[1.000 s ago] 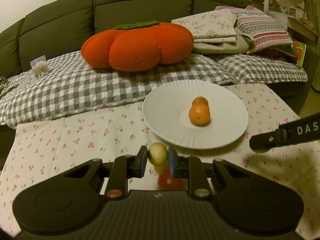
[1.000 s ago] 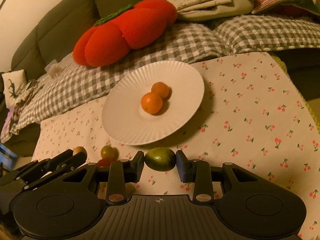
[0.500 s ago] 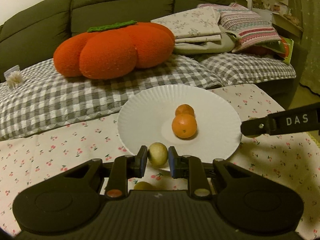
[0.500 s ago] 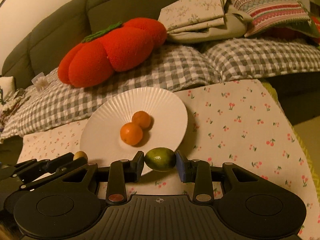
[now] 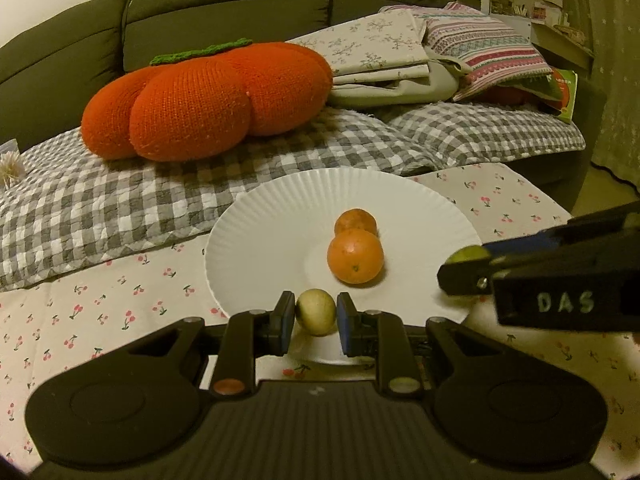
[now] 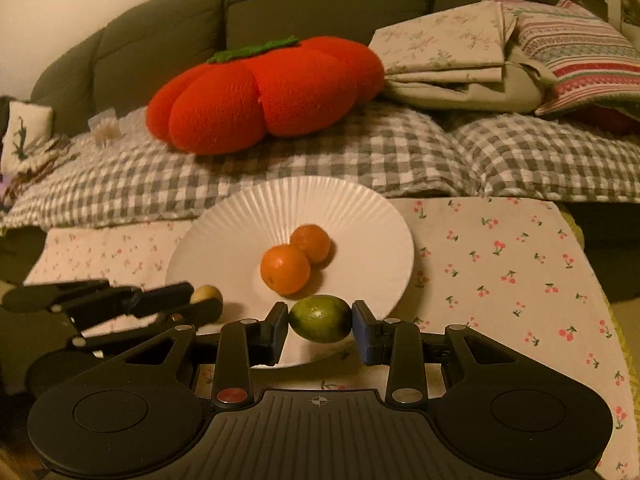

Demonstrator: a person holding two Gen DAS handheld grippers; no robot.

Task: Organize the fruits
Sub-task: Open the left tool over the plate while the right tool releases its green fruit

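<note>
A white ribbed plate [image 5: 264, 232] [image 6: 248, 232] sits on the cherry-print cloth and holds two oranges [image 5: 355, 255] [image 6: 285, 269], one behind the other. My left gripper [image 5: 316, 318] is shut on a small yellow-green fruit [image 5: 316, 312] over the plate's near rim; the right wrist view shows this gripper [image 6: 200, 300] with its fruit [image 6: 206, 293] at the plate's left edge. My right gripper [image 6: 320, 320] is shut on a green lime [image 6: 320, 318] over the plate's near edge. From the left wrist view it [image 5: 466, 268] enters at the right, the lime [image 5: 468, 255] partly hidden.
The cherry-print cloth [image 6: 500, 272] spreads to the right of the plate. Behind it lies a grey checked blanket [image 5: 120, 200] with an orange pumpkin-shaped cushion [image 5: 208, 96], folded linens [image 5: 380, 56] and a striped pillow [image 5: 492, 52] against a dark green sofa.
Both grippers moved in over the plate with their fruits still held. The plate and oranges now look nearer, and the right gripper looms larger in the left wrist view.
</note>
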